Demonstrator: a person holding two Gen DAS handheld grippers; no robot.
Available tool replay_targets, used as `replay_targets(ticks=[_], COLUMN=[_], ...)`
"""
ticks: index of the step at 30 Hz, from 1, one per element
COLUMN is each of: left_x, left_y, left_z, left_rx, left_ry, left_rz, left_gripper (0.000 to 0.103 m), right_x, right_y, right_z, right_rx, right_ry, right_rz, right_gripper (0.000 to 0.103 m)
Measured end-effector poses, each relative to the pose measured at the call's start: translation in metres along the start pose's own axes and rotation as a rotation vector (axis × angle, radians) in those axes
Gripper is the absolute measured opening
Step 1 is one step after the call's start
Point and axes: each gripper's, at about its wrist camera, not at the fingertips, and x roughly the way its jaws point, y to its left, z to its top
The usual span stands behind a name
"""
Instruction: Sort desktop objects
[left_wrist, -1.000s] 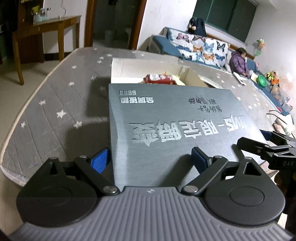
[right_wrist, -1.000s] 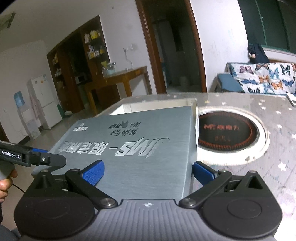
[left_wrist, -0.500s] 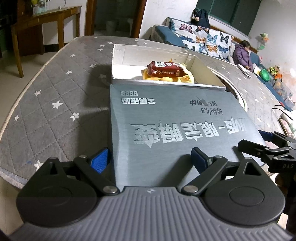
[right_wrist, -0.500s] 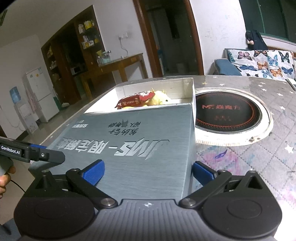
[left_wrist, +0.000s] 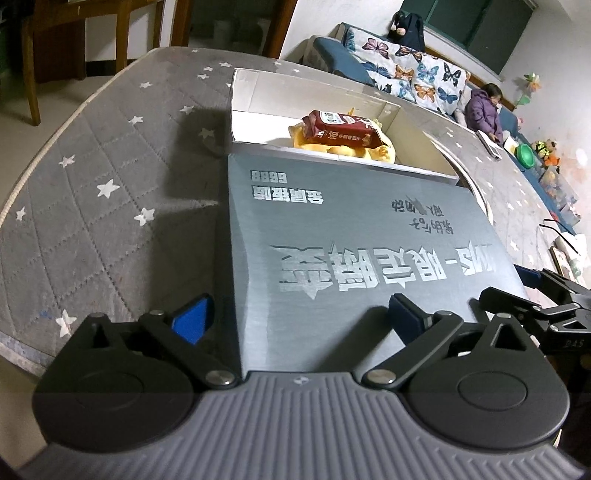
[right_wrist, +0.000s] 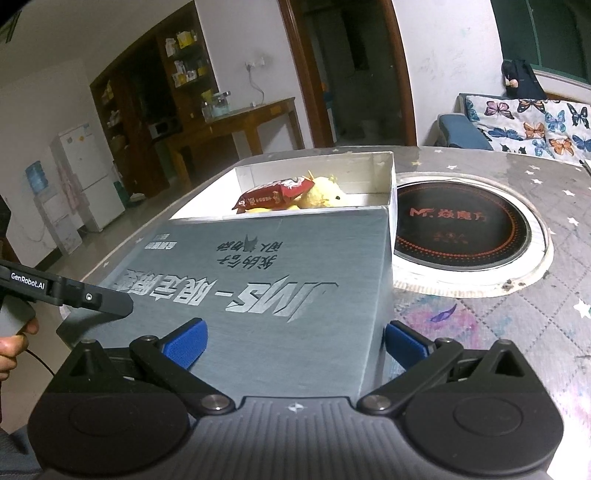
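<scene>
1. The grey lid lay partly over the white box on the worktop, leaving the far end uncovered.
2. The left gripper was opening, its pads straddling the lid's corner (left pad clear of it).
3. The right gripper straddled the opposite corner; whether it gripped cannot be told.
4. A red packet lay on a yellow toy in the box.

We note that both handheld grippers share one build: the left gripper and the right gripper each have a ribbed grey housing, two black round discs, black link arms with silver rivets, and blue finger pads. The left unit's side bears white "GenRobot.AI" lettering with a small screw; a thin black cable runs below the hand.
</scene>
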Motion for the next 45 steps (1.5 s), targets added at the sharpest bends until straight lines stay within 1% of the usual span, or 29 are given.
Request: replay_targets(ticks=[4,7,12,18,45], left_x=[0.002,0.003,0.008,0.010,0.011], left_y=[0.001,0.002,0.008,0.009,0.011], left_z=[0.001,0.002,0.005,0.005,0.005], left_rx=[-0.009,-0.017,-0.062,-0.080,-0.087], left_ry=[0.011,0.019,0.045,0.053,0.051], left_rz=[-0.004,-0.009,-0.034,-0.048,-0.052], left_gripper=[0.102,0.103,0.103,0.103,0.103], right_x=[0.002,0.002,0.001,-0.003,-0.002], right_y=[-0.003,-0.005,-0.006,-0.009,-0.012], right_z=[0.002,0.002,0.003,0.000,-0.001], right_rx=[0.006,0.013,0.023,0.049,0.060], right_ry=[0.006,0.009,0.017,0.020,0.012], right_rz=[0.007,0.011,0.019,0.030,0.017], right_gripper=[0.103,0.103,0.103,0.103,0.103])
